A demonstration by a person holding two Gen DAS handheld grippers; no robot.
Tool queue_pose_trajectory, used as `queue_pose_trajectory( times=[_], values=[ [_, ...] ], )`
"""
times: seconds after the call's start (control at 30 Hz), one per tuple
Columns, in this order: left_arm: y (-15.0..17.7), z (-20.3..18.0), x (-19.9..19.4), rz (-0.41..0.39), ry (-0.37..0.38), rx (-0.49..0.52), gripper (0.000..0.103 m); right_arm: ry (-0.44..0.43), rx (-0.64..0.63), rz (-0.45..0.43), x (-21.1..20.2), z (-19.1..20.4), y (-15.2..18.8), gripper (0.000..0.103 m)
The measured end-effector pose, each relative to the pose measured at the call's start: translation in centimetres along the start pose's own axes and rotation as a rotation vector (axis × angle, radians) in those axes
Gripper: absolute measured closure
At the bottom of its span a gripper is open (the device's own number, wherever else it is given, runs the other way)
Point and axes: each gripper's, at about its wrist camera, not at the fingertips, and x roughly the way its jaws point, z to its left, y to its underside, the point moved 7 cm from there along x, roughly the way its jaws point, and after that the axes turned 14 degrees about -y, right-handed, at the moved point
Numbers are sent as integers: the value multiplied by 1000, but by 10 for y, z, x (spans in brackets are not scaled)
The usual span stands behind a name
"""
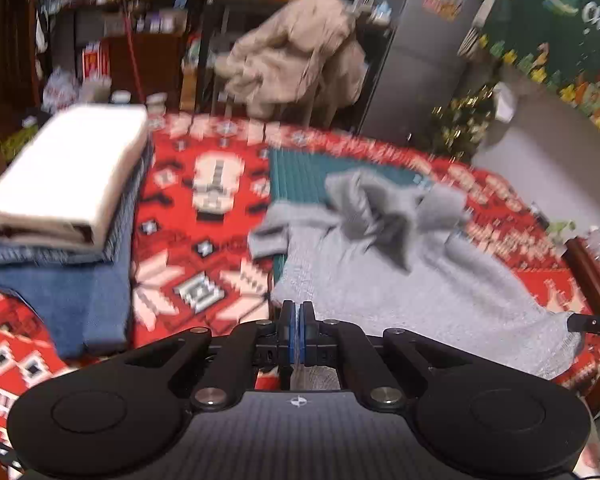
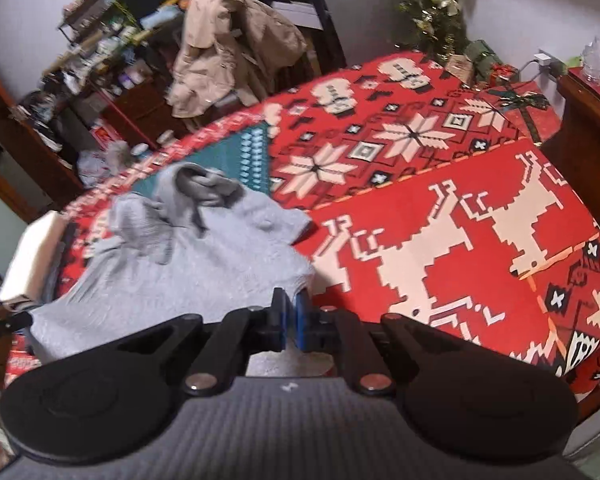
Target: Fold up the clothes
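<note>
Grey hoodie [image 1: 400, 284] lay spread on the red patterned cloth [image 1: 204, 248], its near hem corners pinched by both tools: left gripper [image 1: 299, 320] and right gripper [image 2: 290, 312] were pressed together on the fabric.

- Left gripper [image 1: 299, 312]: matte black body; two black fingers faced with blue pads.
- Two round black discs sit low at either side; angled black link arms run from them up to the fingers.
- Silver pivot screws on the link arms, smaller ones near the finger bases.
- Centre plate: dark ribbed, carbon-like weave with a small white mark, possibly a logo; blurred.
- Right gripper [image 2: 291, 306]: same black build, blue pads, silver screws, ribbed grey plate.
</note>
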Motion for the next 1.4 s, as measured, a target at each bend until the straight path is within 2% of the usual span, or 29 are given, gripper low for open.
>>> queue_pose_trajectory(
  times=[0.13, 0.17, 0.23, 0.27, 0.33, 0.47, 0.57, 0.83, 0.93, 1.03, 1.2, 1.3, 1.33, 1.4],
  values=[
    [12, 0, 30, 69, -21, 0, 99, 78, 2, 29, 30, -13, 9, 97],
    [14, 3, 31, 71, -20, -4, 96, 99, -5, 31, 36, -15, 11, 93],
    [17, 8, 32, 76, -18, -12, 89, 101, -17, 20, 39, -14, 13, 89],
    [18, 12, 30, 76, -4, -28, 86, 101, -24, 16, 40, -13, 13, 84],
    [19, 21, 26, 83, 22, -62, 80, 80, -38, 12, 36, -10, 14, 82],
    [24, 37, 20, 97, 29, -91, 77, 75, -60, 6, 24, -8, 12, 74],
    [33, 43, 12, 110, 65, -108, 74, 51, -39, -15, 14, -12, 12, 68],
    [56, 32, 2, 119, 128, -34, 74, -17, -50, 28, 2, -14, 29, 66],
    [58, 27, 2, 123, 164, -42, 74, -18, -56, 51, 4, -14, 35, 65],
    [60, 23, 5, 136, 167, -31, 74, -24, -59, 61, 9, -14, 39, 65],
    [63, 18, 9, 140, 162, -6, 72, 18, -71, 52, 19, -22, 34, 65],
    [64, 17, 14, 148, 172, -23, 74, 12, -74, 52, 23, -24, 32, 65],
    [64, 16, 16, 157, 173, -29, 80, 7, -76, 55, 24, -24, 31, 66],
    [64, 13, 18, 169, 170, -37, 101, -7, -81, 63, 26, -22, 31, 77]
  ],
)
